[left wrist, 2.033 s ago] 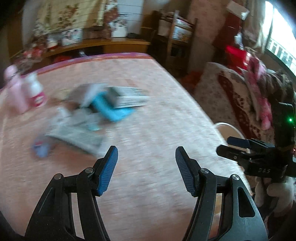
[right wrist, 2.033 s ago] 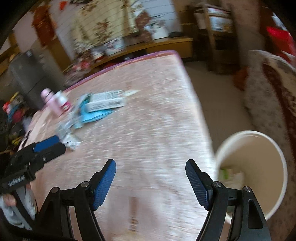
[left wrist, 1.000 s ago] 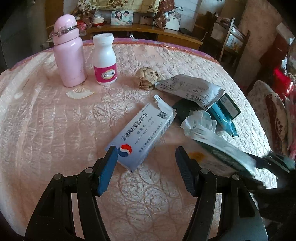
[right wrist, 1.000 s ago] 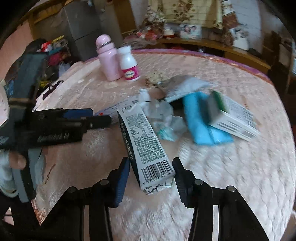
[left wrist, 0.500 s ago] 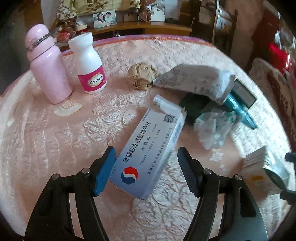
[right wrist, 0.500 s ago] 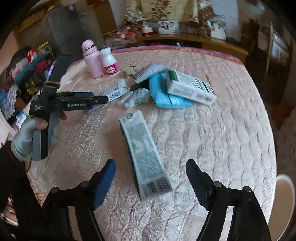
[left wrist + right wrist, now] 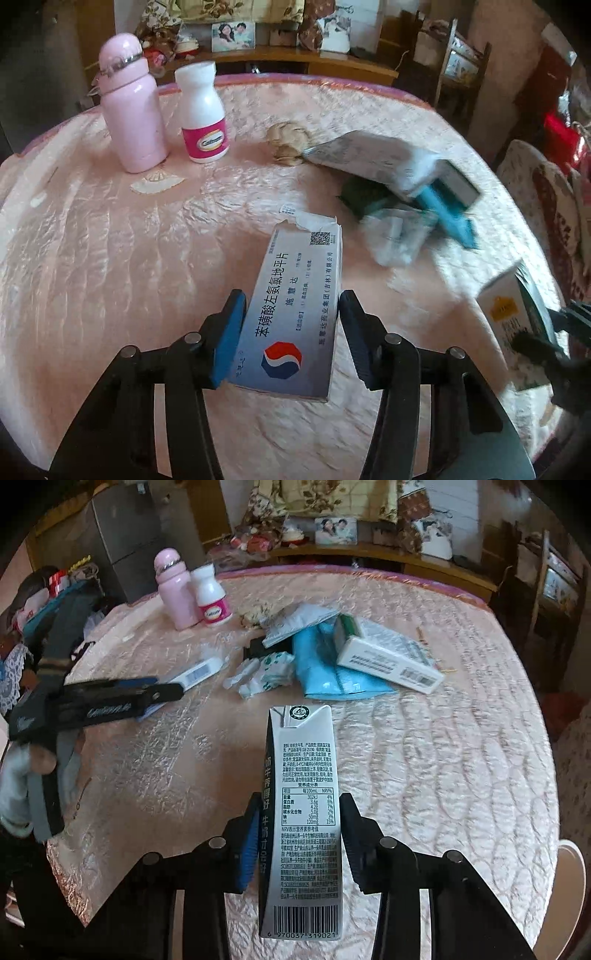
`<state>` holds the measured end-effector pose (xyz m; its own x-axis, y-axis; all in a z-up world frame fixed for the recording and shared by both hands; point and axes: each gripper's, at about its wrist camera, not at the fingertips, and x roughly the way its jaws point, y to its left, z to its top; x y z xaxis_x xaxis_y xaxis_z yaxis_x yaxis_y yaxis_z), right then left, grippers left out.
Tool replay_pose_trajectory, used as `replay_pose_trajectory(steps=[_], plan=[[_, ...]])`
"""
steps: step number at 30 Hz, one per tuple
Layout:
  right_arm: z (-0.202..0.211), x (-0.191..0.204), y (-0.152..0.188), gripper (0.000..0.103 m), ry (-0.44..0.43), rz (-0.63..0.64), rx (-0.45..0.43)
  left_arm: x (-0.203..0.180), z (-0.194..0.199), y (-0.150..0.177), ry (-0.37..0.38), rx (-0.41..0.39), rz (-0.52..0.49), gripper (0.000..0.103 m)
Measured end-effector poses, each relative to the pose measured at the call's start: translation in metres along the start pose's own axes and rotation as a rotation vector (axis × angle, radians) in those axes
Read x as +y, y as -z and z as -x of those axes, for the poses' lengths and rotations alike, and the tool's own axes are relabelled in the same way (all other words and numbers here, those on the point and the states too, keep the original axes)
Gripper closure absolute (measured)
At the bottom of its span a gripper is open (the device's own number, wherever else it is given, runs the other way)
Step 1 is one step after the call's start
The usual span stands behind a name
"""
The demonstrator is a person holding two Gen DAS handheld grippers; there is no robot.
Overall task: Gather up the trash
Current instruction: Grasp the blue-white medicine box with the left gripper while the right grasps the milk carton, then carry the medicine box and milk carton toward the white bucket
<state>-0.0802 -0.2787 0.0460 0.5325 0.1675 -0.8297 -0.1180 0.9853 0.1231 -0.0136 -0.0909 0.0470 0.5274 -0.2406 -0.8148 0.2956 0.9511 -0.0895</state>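
Both claws are now closing tight: left claw (image 7: 291, 332) holding the medicine box (image 7: 295, 314), right claw (image 7: 299, 834) holding the milk carton (image 7: 301, 812). Next, probably carrying them to the bin (image 7: 570, 893).

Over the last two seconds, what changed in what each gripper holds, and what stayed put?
Both grippers went from empty to loaded: the left gripper closed on the medicine box, the right gripper on the milk carton, both lifted off the table. The pink flask, white pill bottle and remaining trash pile stayed put.
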Motion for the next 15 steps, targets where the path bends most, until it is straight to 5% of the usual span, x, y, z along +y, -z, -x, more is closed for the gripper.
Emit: replay_pose_trajectory(steps=[15], plan=[[0.07,-0.045,0.032,0.064,0.066,-0.133,-0.099,-0.102,0.053,0.019,0.132,-0.087,-0.09,0.053]])
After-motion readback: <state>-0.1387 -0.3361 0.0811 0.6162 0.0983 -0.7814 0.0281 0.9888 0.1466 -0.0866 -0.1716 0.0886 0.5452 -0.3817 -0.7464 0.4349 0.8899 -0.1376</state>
